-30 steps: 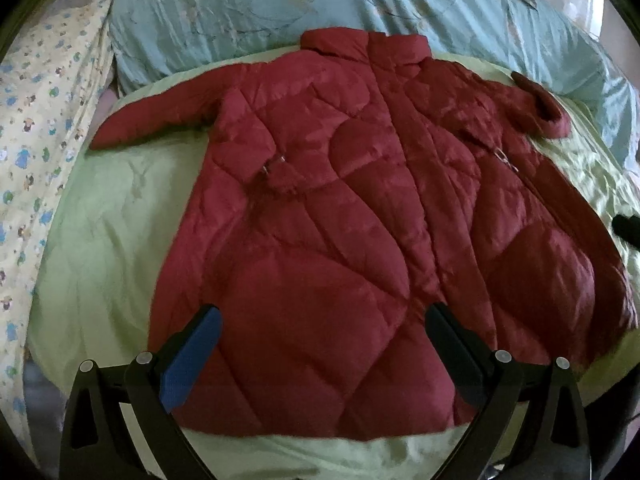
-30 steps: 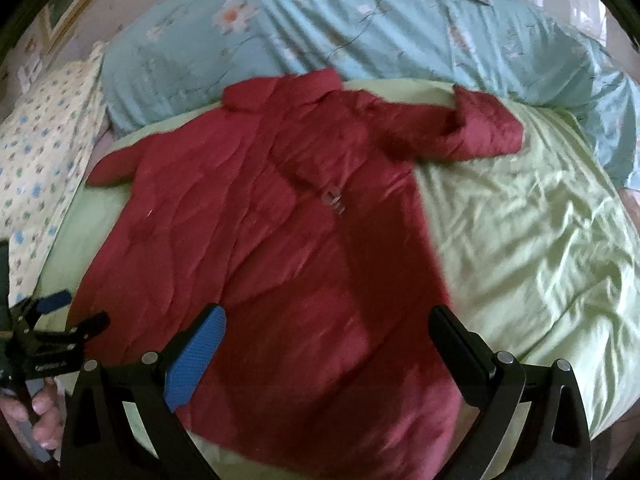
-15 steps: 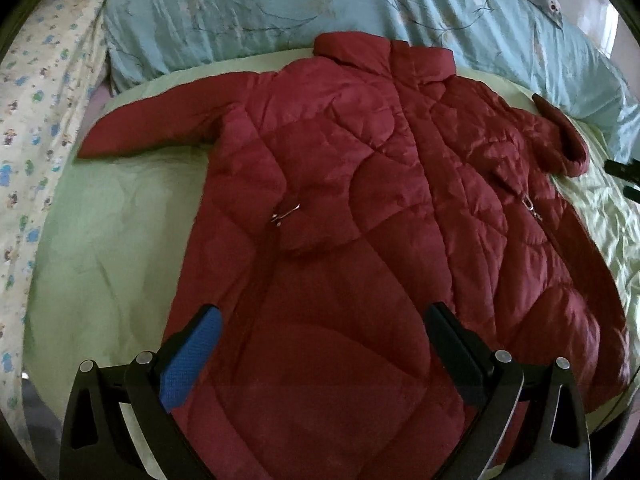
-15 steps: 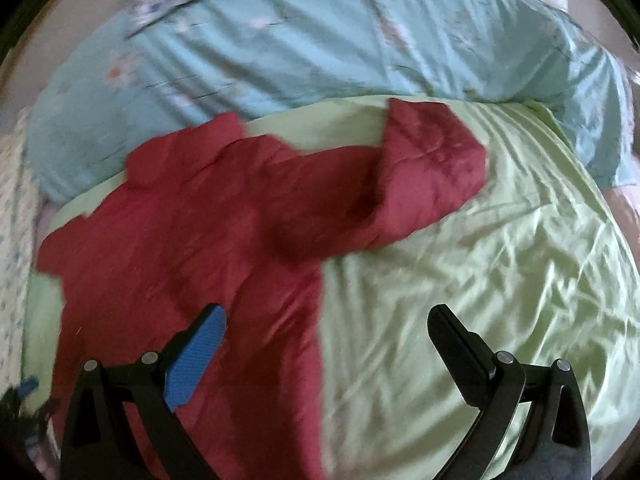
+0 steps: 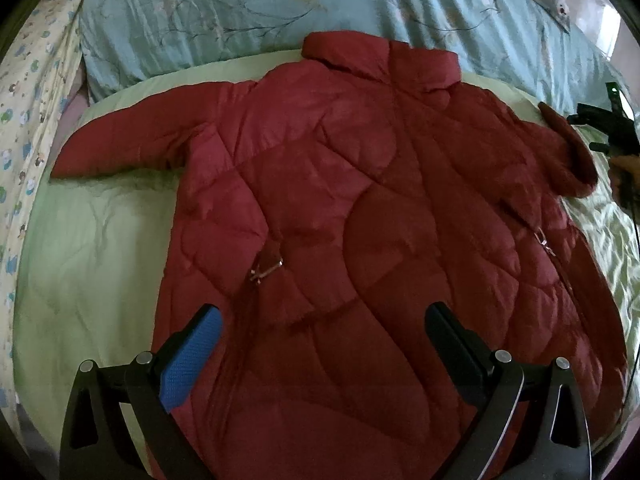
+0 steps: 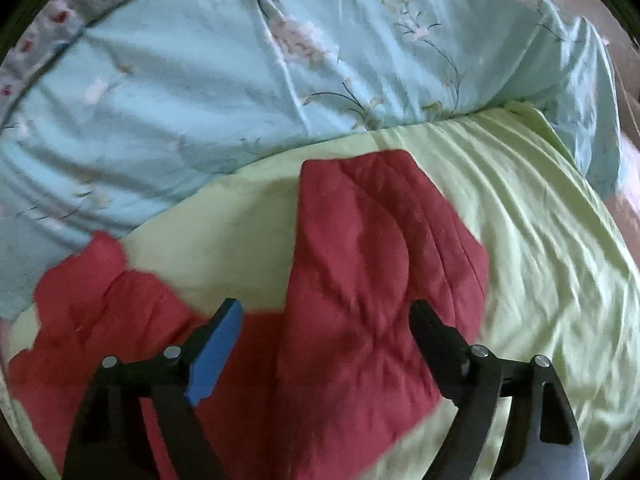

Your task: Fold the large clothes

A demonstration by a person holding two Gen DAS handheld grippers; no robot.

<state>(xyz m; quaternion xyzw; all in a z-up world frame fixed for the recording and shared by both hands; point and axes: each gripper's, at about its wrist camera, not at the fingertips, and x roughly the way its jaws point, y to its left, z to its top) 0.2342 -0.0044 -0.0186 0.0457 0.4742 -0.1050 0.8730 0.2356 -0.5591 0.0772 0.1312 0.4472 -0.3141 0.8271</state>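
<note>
A dark red quilted coat [image 5: 360,200] lies spread flat on a light green sheet [image 5: 92,260], collar toward the far side and left sleeve stretched out. My left gripper [image 5: 320,332] hovers open above the coat's lower half, with nothing held. The coat's right sleeve [image 6: 368,260] is folded back on itself. In the right wrist view my right gripper [image 6: 326,328] is over that sleeve and its jaws are closing. The sleeve sits between the fingers [image 6: 216,352], but the pads do not press on it. From the left wrist view the right gripper [image 5: 608,128] shows at the sleeve's cuff.
A pale blue floral duvet [image 5: 280,8] is bunched along the far side of the bed and also fills the top of the right wrist view [image 6: 240,80]. A cream printed cloth [image 5: 28,100] runs down the left edge. Bare green sheet [image 6: 540,260] lies right of the sleeve.
My right gripper swept right, from over the coat's body to the folded right sleeve, and its jaws narrowed. My left gripper moved further in over the coat, which now looks larger.
</note>
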